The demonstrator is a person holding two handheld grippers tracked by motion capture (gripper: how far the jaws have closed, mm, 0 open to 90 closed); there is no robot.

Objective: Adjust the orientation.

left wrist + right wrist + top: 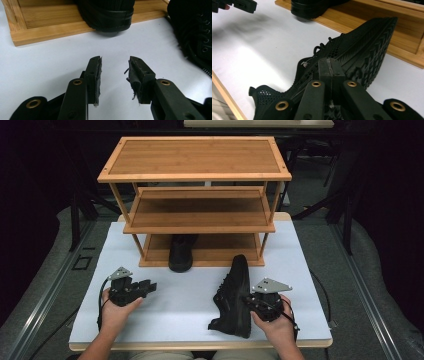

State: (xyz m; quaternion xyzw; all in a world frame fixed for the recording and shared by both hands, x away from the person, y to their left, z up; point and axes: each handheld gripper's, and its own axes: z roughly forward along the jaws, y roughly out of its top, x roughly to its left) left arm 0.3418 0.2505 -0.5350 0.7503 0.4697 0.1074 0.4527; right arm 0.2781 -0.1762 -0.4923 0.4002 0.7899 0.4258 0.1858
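Mesh shoe [332,53] (ridged sole), wooden rack [195,157]

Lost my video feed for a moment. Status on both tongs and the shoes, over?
Left tongs open, holding nothing, above the white table. Right tongs shut on loose shoe, tipped on its side. Other shoe on rack's bottom shelf. Nothing between.

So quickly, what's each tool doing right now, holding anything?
Left tool: open, holding nothing.
Right tool: closed on the black shoe, tipped on its side.

No legible text, label, brand, number or sign appears on any surface. The black shoes [234,295] and the wooden rack [195,172] carry no readable marking.
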